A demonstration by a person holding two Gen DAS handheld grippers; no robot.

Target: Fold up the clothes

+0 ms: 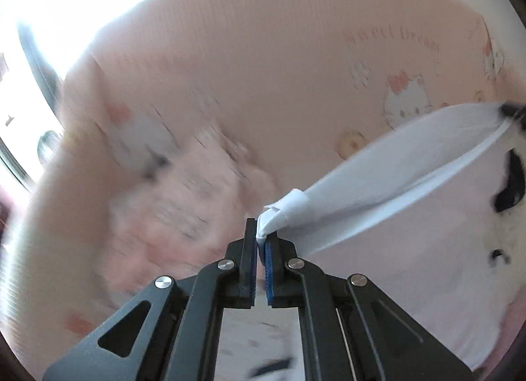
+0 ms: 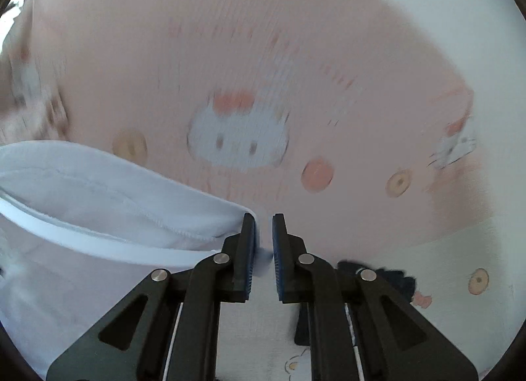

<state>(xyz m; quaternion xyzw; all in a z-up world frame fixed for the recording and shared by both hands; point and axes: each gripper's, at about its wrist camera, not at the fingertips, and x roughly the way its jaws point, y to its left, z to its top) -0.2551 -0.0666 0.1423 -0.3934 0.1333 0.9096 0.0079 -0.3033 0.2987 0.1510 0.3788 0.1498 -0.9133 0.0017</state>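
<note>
A white garment [image 1: 411, 183] hangs stretched between my two grippers above a pink cartoon-cat bedsheet [image 1: 263, 68]. My left gripper [image 1: 260, 233] is shut on a bunched corner of the garment. In its view the cloth runs up to the right, where the dark tip of the right gripper [image 1: 509, 111] holds the other end. In the right wrist view the garment [image 2: 98, 200] fills the lower left, and my right gripper [image 2: 263, 233] stands narrowly parted with the cloth edge pinched between its blue pads [image 2: 277, 249]. The garment has a black print [image 1: 509, 190].
The bed's pink sheet [image 2: 296, 68] fills both views, with cat faces and round prints. A bright window [image 1: 65, 3] is at the upper left of the left wrist view. A pale patterned cloth with a dark patch [image 2: 394, 277] lies at the lower right.
</note>
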